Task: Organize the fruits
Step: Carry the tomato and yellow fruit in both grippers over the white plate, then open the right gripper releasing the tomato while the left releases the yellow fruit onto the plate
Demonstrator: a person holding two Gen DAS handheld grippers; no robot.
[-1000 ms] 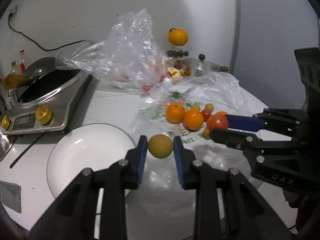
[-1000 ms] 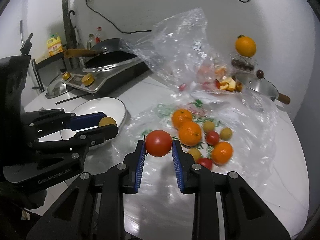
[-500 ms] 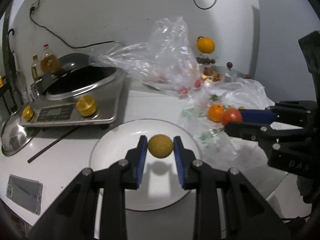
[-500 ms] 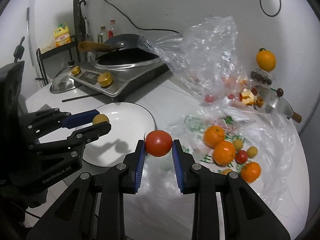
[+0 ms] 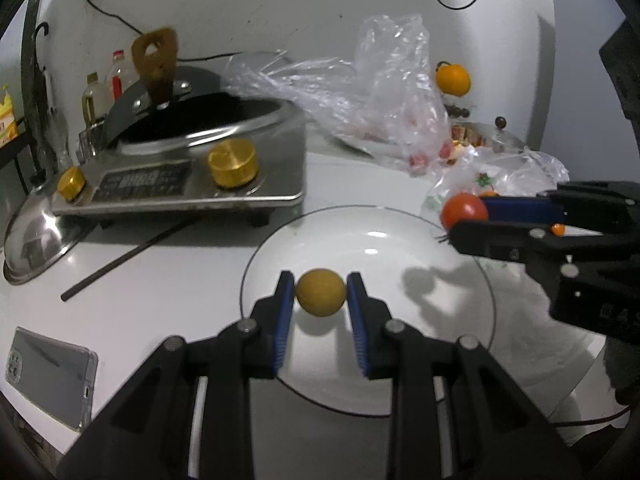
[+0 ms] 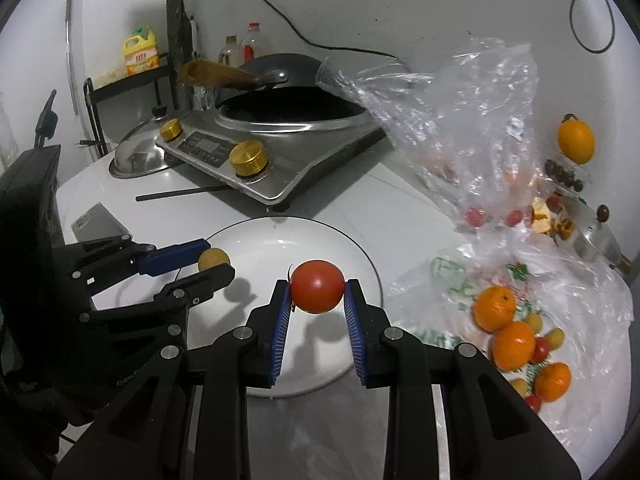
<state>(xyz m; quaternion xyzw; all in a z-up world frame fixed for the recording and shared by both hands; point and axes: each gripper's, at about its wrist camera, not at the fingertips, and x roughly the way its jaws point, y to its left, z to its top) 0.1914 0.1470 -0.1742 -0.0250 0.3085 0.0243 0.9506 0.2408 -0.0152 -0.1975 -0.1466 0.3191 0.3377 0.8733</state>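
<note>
My left gripper (image 5: 321, 295) is shut on a small yellow-brown round fruit (image 5: 321, 292) and holds it just above the white plate (image 5: 368, 248). It also shows in the right wrist view (image 6: 214, 260). My right gripper (image 6: 317, 300) is shut on a red tomato (image 6: 317, 286) over the plate's (image 6: 276, 240) right half; the tomato shows in the left wrist view (image 5: 464, 211) above the plate's right rim. Several oranges (image 6: 514, 344) and small tomatoes lie on a plastic bag (image 6: 560, 288) to the right.
A steel induction cooker (image 5: 180, 176) with a black wok stands behind the plate. A black chopstick (image 5: 128, 256), a steel lid (image 5: 36, 244) and a phone (image 5: 52, 376) lie to the left. A crumpled clear bag (image 5: 380, 92) and an orange (image 5: 453, 80) sit at the back.
Both grippers have carried their fruit leftward, from over the plastic bag to over the white plate, and have come lower toward it. Both stay shut on their fruit.
</note>
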